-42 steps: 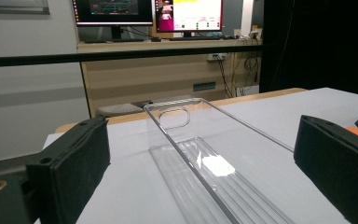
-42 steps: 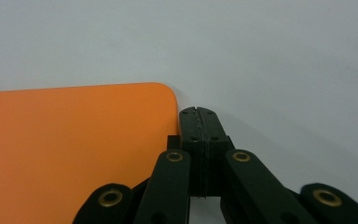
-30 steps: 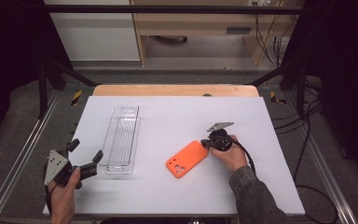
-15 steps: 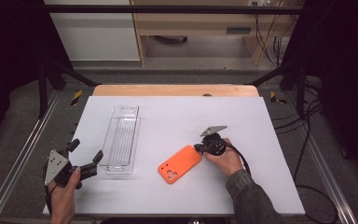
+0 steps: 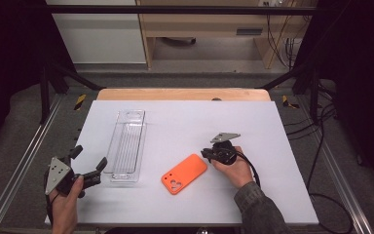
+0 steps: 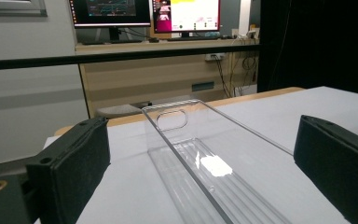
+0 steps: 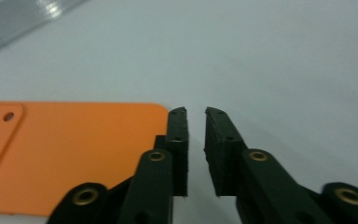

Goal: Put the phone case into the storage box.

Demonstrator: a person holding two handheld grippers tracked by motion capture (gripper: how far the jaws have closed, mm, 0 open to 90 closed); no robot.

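An orange phone case (image 5: 184,173) lies flat on the white table (image 5: 199,122), camera holes toward the front left. My right gripper (image 5: 207,155) is at the case's right end. In the right gripper view its jaws (image 7: 196,112) have just been opening and stand a narrow gap apart with nothing between them, the case (image 7: 74,154) just to their left. My left gripper (image 5: 89,157) is held wide open at the front left, beside the near end of a clear plastic tray (image 5: 126,146). The left gripper view looks along that empty tray (image 6: 205,158) between its jaws (image 6: 200,154).
A wooden strip (image 5: 182,94) borders the table's far edge. Metal rails run along both sides. A cable trails from the right gripper over the table. Monitors (image 6: 144,11) and a desk stand beyond the far edge.
The orange case and my right gripper have shifted a little left and toward the front edge. The right jaws have parted slightly. The left gripper has not moved.
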